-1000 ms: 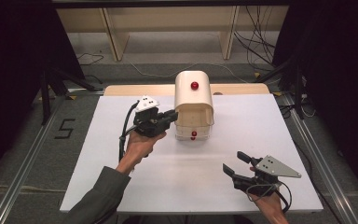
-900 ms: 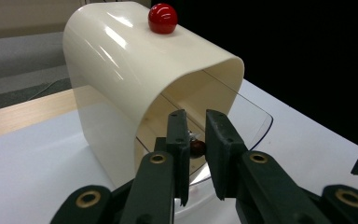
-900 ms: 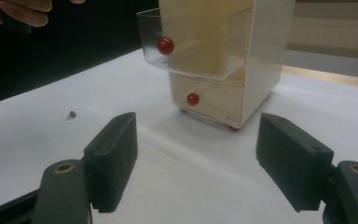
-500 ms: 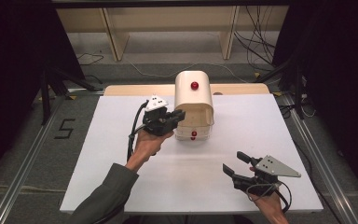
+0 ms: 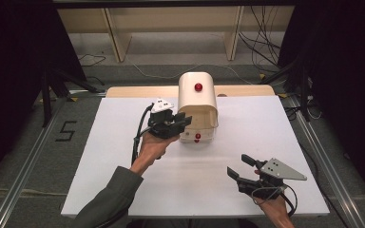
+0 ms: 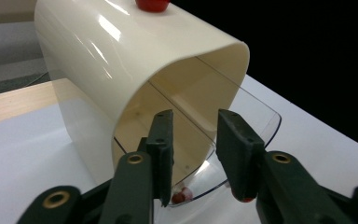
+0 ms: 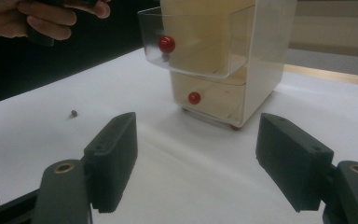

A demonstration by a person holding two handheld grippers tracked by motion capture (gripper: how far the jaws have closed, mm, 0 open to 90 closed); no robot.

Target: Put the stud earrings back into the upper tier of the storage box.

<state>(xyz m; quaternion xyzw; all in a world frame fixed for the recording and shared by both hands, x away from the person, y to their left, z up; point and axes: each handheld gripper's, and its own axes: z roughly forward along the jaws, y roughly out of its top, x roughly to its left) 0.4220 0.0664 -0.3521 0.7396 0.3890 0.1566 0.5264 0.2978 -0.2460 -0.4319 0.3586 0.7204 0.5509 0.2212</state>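
A small cream cabinet (image 5: 197, 97) with a rounded top and a red knob (image 5: 198, 87) stands at the table's far middle. Its clear upper drawer (image 5: 200, 124) is slid out toward me, with a red knob (image 7: 166, 44) on its front. A lower drawer below it carries another red knob (image 7: 194, 97). My left gripper (image 5: 186, 121) hovers open at the drawer's left side, its jaws (image 6: 196, 140) pointing into the open drawer (image 6: 256, 116) with nothing held. My right gripper (image 5: 240, 165) rests open near the front right, facing the cabinet (image 7: 256, 56).
The white table board (image 5: 123, 190) has a wooden strip (image 5: 138, 91) behind it. A tiny dark speck (image 7: 74, 113) lies on the board left of the cabinet. Cables and shelf legs sit on the floor beyond.
My left gripper has edged right, closer to the slid-out drawer. The right gripper and the cabinet have stayed put.
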